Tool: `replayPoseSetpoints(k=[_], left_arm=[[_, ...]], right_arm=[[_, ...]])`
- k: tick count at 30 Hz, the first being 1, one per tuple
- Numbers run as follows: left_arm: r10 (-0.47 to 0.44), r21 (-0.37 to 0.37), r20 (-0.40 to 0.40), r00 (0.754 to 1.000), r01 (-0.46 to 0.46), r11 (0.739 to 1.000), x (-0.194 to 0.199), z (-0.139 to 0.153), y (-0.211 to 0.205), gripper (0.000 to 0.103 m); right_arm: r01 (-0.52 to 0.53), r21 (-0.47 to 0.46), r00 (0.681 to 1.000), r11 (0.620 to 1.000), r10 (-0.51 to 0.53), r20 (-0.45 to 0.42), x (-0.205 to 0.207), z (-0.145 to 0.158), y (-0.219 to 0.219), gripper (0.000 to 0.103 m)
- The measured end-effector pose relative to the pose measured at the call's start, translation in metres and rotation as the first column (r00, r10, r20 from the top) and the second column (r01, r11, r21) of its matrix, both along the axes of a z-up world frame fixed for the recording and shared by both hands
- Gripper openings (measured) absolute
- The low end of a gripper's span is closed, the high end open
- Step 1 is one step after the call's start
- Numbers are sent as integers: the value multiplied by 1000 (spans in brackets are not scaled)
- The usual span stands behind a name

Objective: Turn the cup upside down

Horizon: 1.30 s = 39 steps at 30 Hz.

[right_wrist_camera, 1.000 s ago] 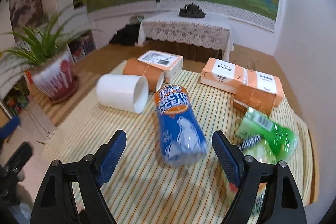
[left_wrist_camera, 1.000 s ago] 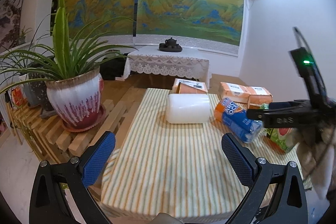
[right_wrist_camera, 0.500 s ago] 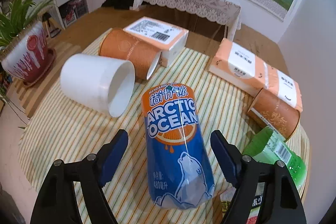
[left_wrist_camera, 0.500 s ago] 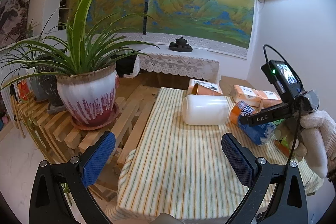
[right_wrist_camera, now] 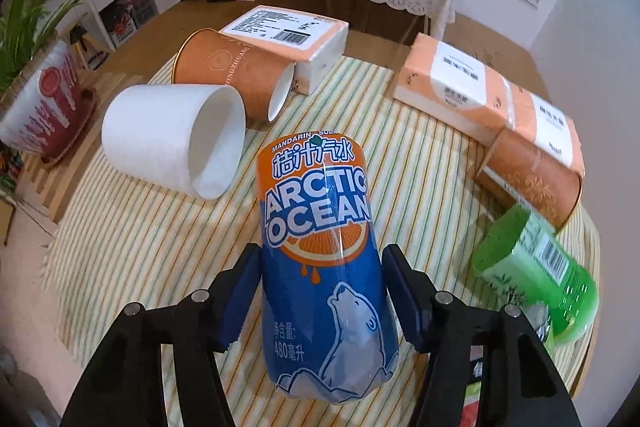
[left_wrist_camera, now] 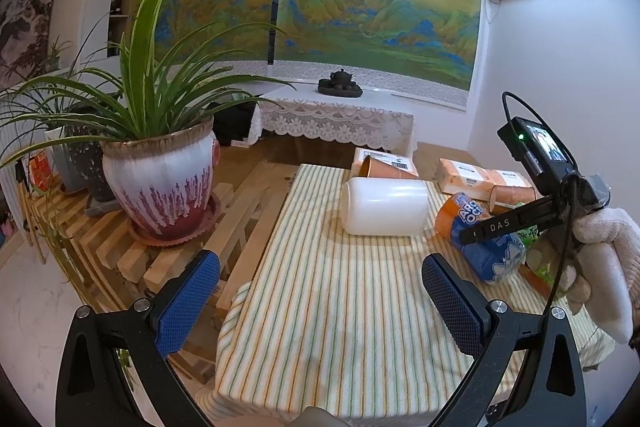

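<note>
A blue and orange "Arctic Ocean" cup (right_wrist_camera: 324, 259) lies on its side on the striped tablecloth (right_wrist_camera: 132, 243). My right gripper (right_wrist_camera: 320, 295) is open, its blue pads on either side of the cup's lower body, close to it but with small gaps showing. In the left wrist view the same cup (left_wrist_camera: 476, 235) lies at the right, with my right gripper and a gloved hand (left_wrist_camera: 600, 259) over it. My left gripper (left_wrist_camera: 320, 299) is open and empty above the table's near left part.
A white cup (right_wrist_camera: 176, 139) and an orange paper cup (right_wrist_camera: 232, 71) lie on their sides left of the blue cup. Another orange cup (right_wrist_camera: 532, 175), a green bottle (right_wrist_camera: 536, 267) and tissue packs (right_wrist_camera: 480, 87) lie right. A potted plant (left_wrist_camera: 160, 179) stands on a slatted bench at left.
My right gripper has moved forward and down so its pads now flank the blue cup. My left gripper has pulled back and left from the table.
</note>
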<state>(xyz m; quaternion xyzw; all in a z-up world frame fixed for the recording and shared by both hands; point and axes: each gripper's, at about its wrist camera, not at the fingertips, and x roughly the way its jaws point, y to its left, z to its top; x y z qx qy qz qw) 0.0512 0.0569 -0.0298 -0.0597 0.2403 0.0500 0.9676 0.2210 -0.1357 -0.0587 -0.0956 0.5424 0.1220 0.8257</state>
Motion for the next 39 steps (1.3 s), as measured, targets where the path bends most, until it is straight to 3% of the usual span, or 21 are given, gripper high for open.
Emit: replayPoseSetpoints(k=[11,15,21,32,39], left_arm=[[-23,-9,-6,1000,23,1000,-8,-3,0,102],[-34,-12,-11,999,34,999,-14,-6,-1,102],[-58,-17,-5,998,58,998,-25,-8,-9,102],[-124,-18,-31,992,124,992,-35,-16,-55,102],[-156,-32,-44,987,155,987,-30,-26,-85,102]], right_arm=[[154,253,980,955,-114,-165,-42,-3,2,57],[208,294,969,933,-155,-194,-52,-6,4,60],[169,304,978,938,-122,-168,-61,-7,9,60],[90,400,991,912,-121,54,-116,37,-29,64],[80,356,945,931,-184,271,-175,51,-61,64]])
